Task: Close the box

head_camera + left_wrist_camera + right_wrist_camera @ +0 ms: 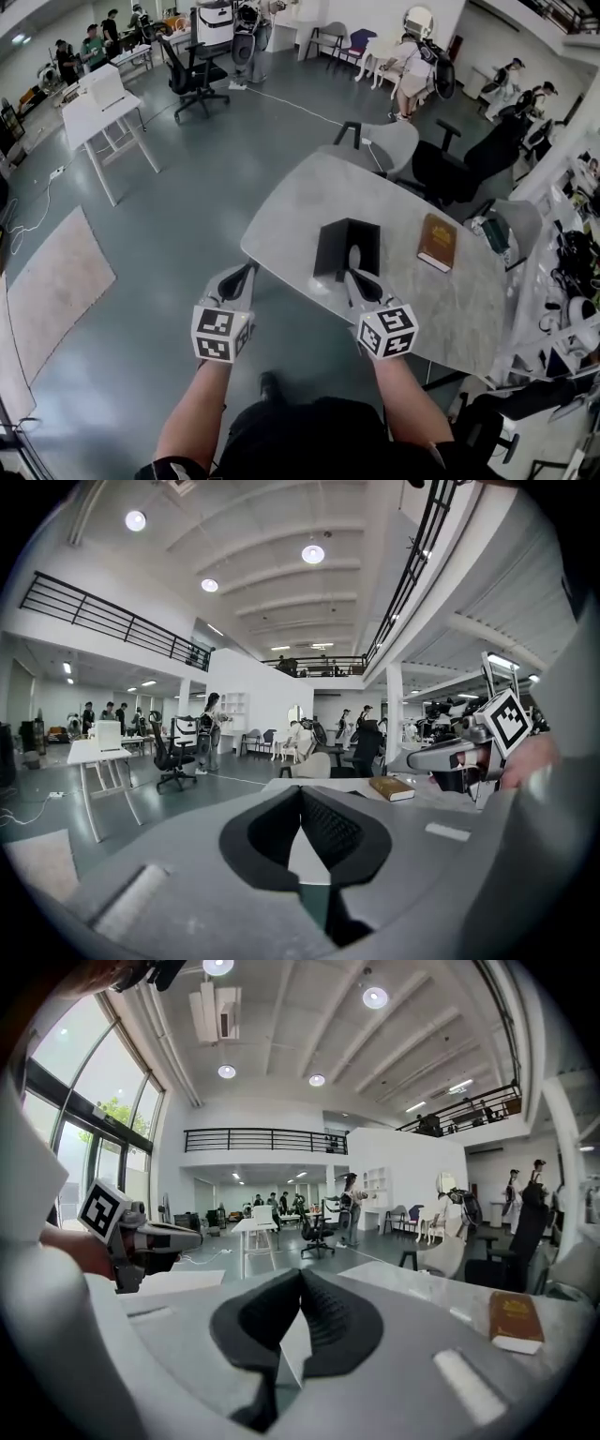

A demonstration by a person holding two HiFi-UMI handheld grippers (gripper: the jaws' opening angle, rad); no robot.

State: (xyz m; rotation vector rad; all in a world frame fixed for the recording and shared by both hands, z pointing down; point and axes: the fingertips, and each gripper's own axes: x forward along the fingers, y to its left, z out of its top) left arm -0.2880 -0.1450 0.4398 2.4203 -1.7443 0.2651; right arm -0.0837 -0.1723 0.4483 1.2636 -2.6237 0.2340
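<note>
A black box (336, 246) stands open on the grey marble table (309, 197), near its front edge, with its dark flaps upright. My right gripper (354, 256) reaches over the table edge, its tip right in front of the box; whether they touch I cannot tell. In its own view its pads (323, 1321) meet with nothing between them. My left gripper (248, 270) hangs off the table's left edge, over the floor, shut and empty; its pads (328, 832) meet at the tip. The box is hidden behind the jaws in both gripper views.
A brown book (437, 242) lies on the table right of the box. Office chairs (392, 145) crowd the table's far side. A white table (98, 112) stands at the far left, a pale rug (52, 281) on the floor. People stand at the back.
</note>
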